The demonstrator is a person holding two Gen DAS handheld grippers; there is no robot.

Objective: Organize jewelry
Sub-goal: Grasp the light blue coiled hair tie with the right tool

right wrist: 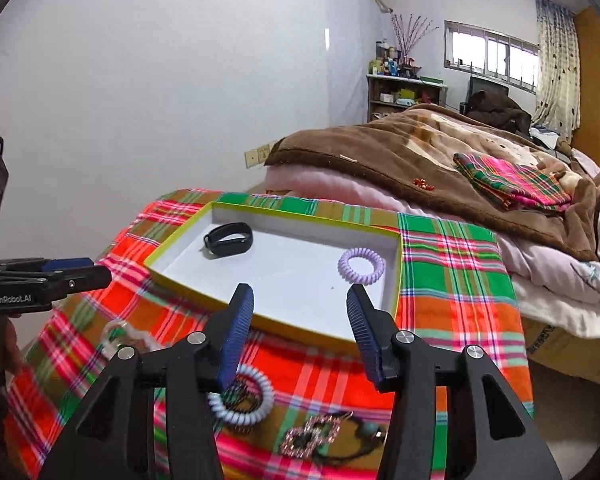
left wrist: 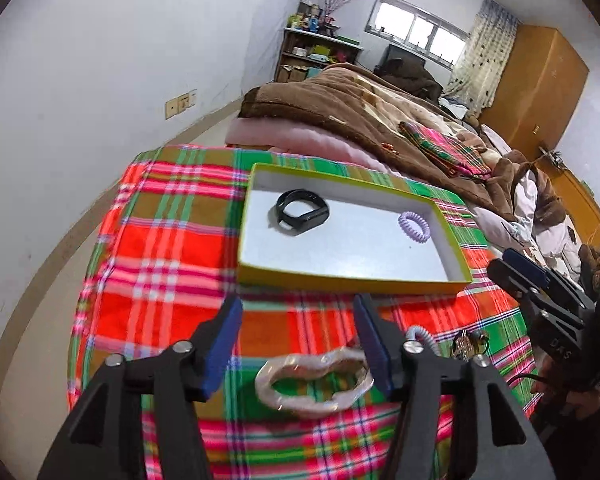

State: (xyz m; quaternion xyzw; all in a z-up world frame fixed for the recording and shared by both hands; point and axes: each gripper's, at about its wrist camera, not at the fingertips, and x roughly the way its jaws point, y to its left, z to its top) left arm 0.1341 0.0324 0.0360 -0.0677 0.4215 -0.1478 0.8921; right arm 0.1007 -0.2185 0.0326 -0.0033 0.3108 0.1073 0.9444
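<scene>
Here, a brown blanket (right wrist: pixel 420 152) fills the upper right; mid-frame, the yellow-rimmed box (right wrist: pixel 188 236) holds a black wristband (right wrist: pixel 229 240) and lilac hair coil (right wrist: pixel 361 264). Both the left hand-held gripper (left wrist: pixel 298 344) and right hand-held gripper (right wrist: pixel 300 332) gape empty; a pearly bracelet (left wrist: pixel 314 384) lies between the left's fingers.

Pale, bare walls (right wrist: pixel 140 80) enclose a bedroom. A bed (right wrist: pixel 420 184) heaped with a brown blanket (left wrist: pixel 340 104) runs toward a bright window (left wrist: pixel 416 28) with a patterned curtain (left wrist: pixel 484 52) beside it. A cluttered shelf unit (left wrist: pixel 312 52) stands in the far corner, dry branches (right wrist: pixel 412 32) rising above it. A wooden wardrobe (left wrist: pixel 536 80) fills the right side. A socket plate (left wrist: pixel 180 104) sits low on the wall.
</scene>
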